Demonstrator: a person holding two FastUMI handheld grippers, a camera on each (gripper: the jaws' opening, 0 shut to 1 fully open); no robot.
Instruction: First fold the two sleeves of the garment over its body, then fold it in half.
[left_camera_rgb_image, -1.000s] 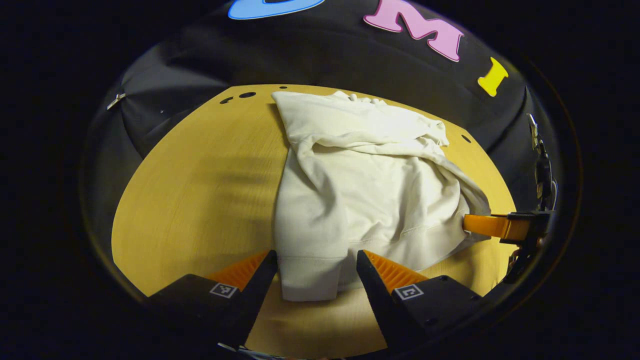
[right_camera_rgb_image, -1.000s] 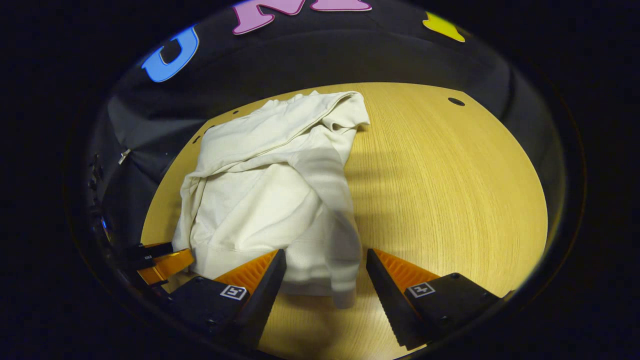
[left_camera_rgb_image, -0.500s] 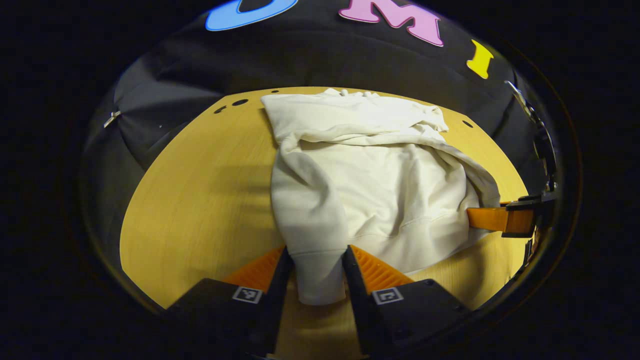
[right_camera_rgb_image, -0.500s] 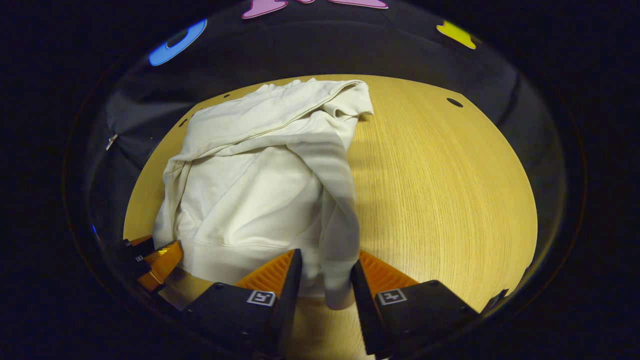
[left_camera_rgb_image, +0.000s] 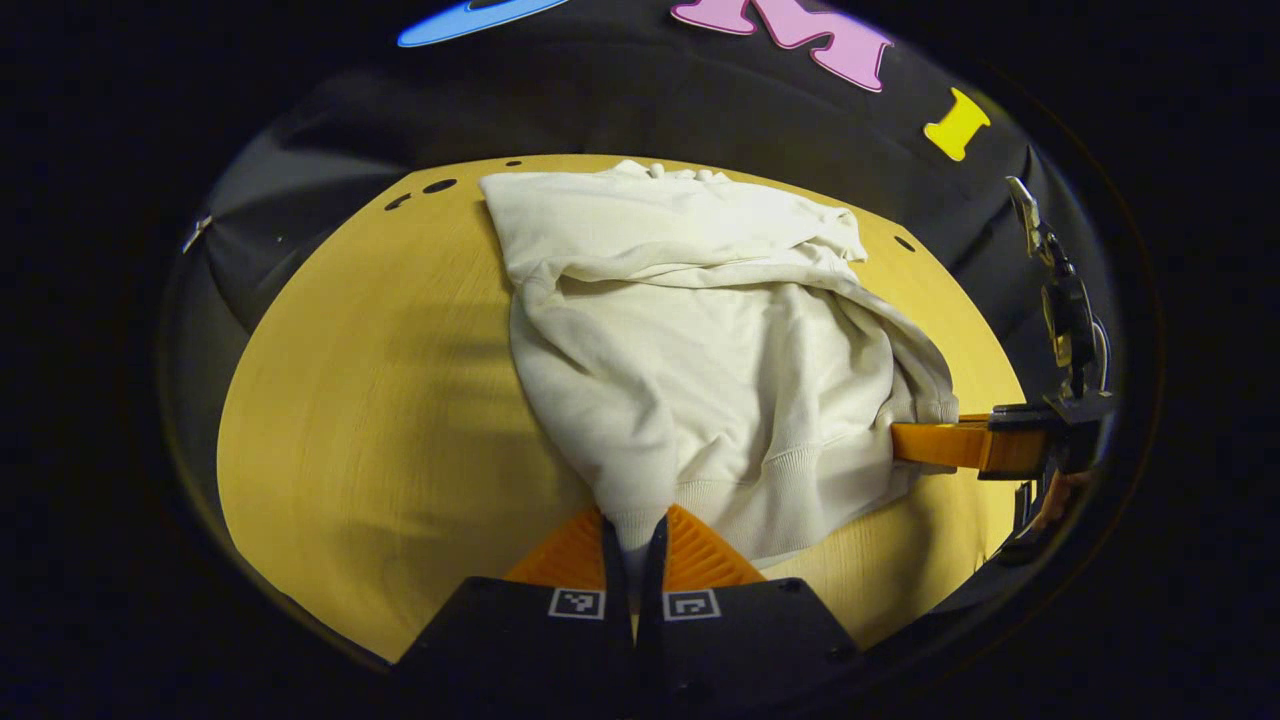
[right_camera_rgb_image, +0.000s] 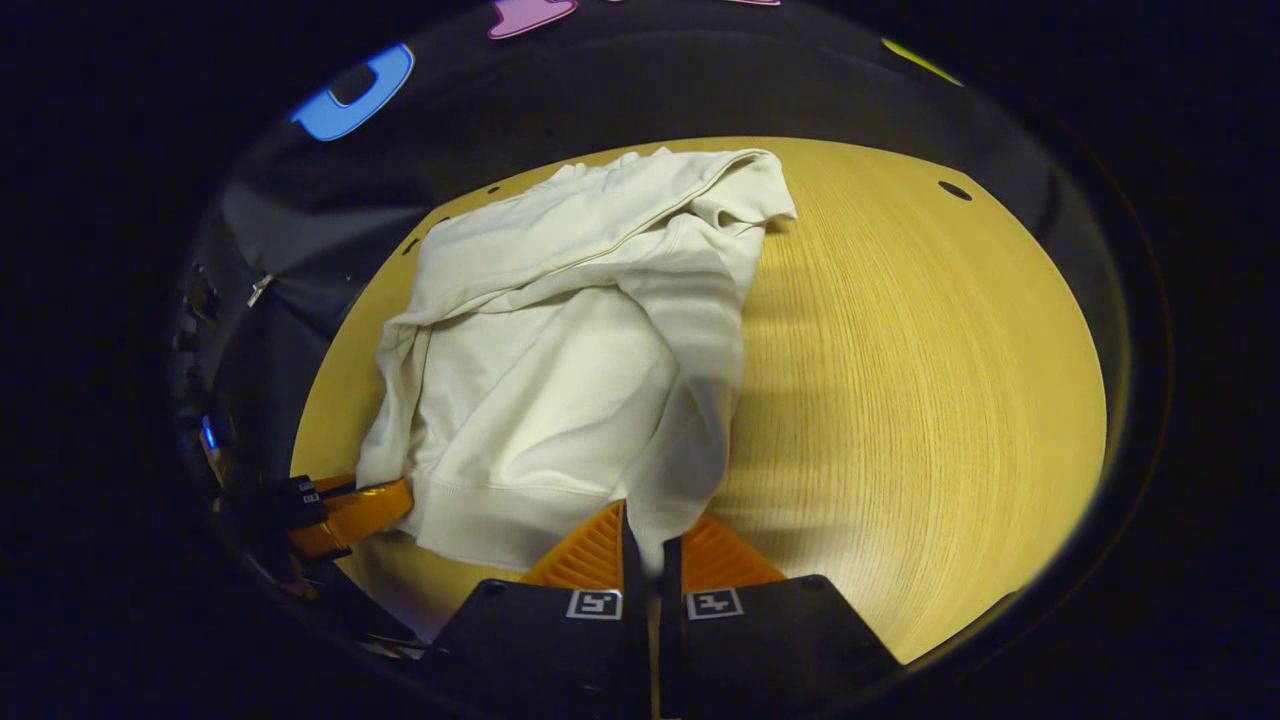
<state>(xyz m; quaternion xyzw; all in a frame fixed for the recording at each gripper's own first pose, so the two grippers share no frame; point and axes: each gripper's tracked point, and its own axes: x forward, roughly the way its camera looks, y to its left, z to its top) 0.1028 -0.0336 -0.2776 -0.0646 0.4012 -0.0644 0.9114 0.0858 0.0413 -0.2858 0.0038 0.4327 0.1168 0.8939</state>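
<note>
Surface: round wooden table (left_camera_rgb_image: 380, 400), pale yellow with fine straight grain, a few small dark holes (left_camera_rgb_image: 437, 186) near its far edge. Black cloth wall (left_camera_rgb_image: 640, 110) curves behind it; a small metal clip (left_camera_rgb_image: 196, 233) hangs on the cloth at the left of the left gripper view.

Garment: cream sweatshirt (left_camera_rgb_image: 700, 340) lies on the table, bunched, with both sleeves drawn over the body. In the right gripper view it sits on the table's left half (right_camera_rgb_image: 560, 350); bare wood (right_camera_rgb_image: 920, 400) to its right.

Left gripper (left_camera_rgb_image: 632, 530): jaws pressed together on a sleeve cuff (left_camera_rgb_image: 630, 500) at the sweatshirt's near edge.

Right gripper (right_camera_rgb_image: 648, 545): jaws closed on the other sleeve end (right_camera_rgb_image: 665, 500), cloth pinched between both fingers. Seen from the left gripper view, it (left_camera_rgb_image: 925, 442) meets the sweatshirt's right edge.
</note>
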